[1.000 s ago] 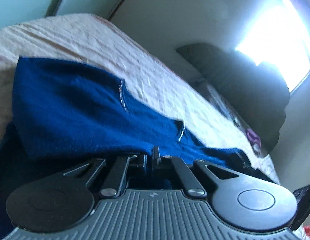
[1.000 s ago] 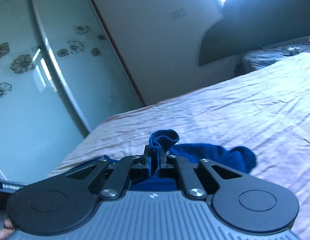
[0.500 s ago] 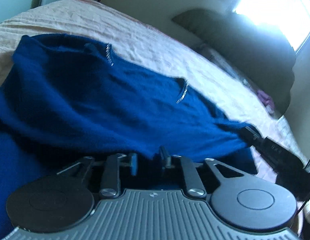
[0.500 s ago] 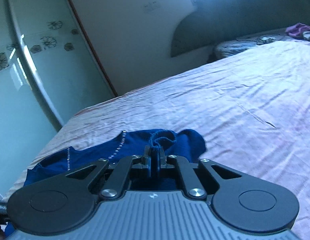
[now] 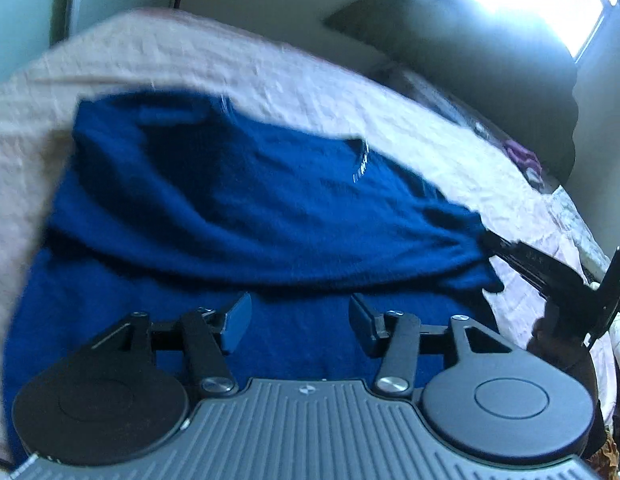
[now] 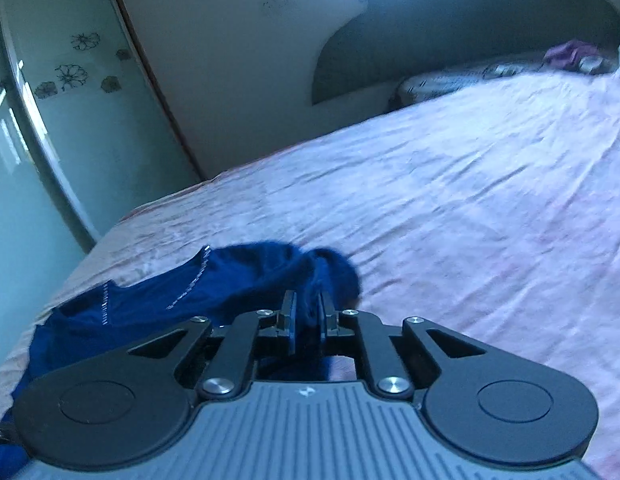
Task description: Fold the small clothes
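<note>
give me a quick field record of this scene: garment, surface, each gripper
garment: blue garment, partly folded over itself, lying on the bed
surface: bed with pinkish wrinkled sheet
left gripper: jaws have just been opening, apart above the fabric, nothing clamped
right gripper: pinching a bunched edge of the garment
far end: dark headboard

Blue garment (image 5: 238, 200) lies on the pink-sheeted bed (image 6: 469, 200)

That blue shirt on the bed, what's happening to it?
A person with a gripper in each hand is folding the blue shirt on the bed. The left gripper has just opened its jaws and let the cloth go. The right gripper is shut on a bunched corner of the shirt.
</note>
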Demonstrator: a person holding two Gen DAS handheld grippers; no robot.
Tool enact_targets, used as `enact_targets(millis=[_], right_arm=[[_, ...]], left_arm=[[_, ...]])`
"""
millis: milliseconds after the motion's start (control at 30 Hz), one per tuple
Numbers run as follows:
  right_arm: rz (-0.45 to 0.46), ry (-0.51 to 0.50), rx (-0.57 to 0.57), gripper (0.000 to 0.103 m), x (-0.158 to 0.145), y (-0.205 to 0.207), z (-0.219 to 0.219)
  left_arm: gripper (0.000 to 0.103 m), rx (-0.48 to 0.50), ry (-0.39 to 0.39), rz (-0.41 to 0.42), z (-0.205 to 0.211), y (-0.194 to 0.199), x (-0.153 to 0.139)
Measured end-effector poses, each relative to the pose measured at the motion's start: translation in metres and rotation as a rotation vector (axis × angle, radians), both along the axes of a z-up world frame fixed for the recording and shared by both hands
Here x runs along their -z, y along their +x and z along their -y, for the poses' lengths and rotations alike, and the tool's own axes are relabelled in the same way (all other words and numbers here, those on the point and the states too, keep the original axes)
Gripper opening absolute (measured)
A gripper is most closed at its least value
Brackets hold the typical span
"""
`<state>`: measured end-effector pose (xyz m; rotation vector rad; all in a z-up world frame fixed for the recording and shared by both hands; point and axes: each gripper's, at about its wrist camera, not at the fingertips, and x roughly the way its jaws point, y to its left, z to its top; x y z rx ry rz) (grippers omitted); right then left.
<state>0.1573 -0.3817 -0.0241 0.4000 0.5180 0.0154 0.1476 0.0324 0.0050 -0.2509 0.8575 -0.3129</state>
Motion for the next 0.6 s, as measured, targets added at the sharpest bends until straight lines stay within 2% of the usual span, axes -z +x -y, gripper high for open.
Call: enact_targets(millis=[67, 100, 133, 200, 267, 333, 433, 500, 567, 600], right_arm=[[0.046, -0.073, 0.077, 0.010, -0.009, -0.008, -0.002], [0.076, -0.092, 0.077, 0.010, -0.014, -0.011, -0.005], [0.096, -0.098, 0.048, 0.010, -0.018, -0.010, -0.008], [0.091, -0.109, -0.080, 0.010, -0.025, -0.002, -0.023], [0.043, -0.090, -0.212, 0.010, -0.024, 0.012, -0.040], [-0.006, -0.034, -0.264, 0.010, -0.017, 0.026, -0.048], [-0.073, -0.015, -0.238, 0.010, -0.001, 0.044, -0.047], [-0.119, 0.010, -0.179, 0.010, 0.009, 0.053, -0.038], [-0.108, 0.095, -0.160, 0.011, 0.009, 0.049, -0.028], [-0.091, 0.093, -0.163, 0.011, 0.005, 0.045, -0.027]], left_arm=[[0.063, -0.039, 0.021, 0.053, -0.009, 0.002, -0.011], [0.065, -0.062, 0.040, 0.080, -0.013, 0.006, -0.015], [0.066, -0.083, 0.058, 0.093, -0.016, 0.011, -0.017], [0.066, -0.098, 0.081, 0.097, -0.018, 0.026, -0.019], [0.066, -0.095, 0.099, 0.099, -0.014, 0.040, -0.018], [0.069, -0.094, 0.143, 0.103, -0.007, 0.055, -0.012], [0.068, -0.172, 0.217, 0.053, -0.010, 0.080, 0.010], [0.069, -0.210, 0.225, 0.010, -0.017, 0.093, 0.022], [0.072, -0.231, 0.213, 0.013, -0.023, 0.096, 0.023], [0.072, -0.240, 0.219, 0.026, -0.024, 0.095, 0.021]])
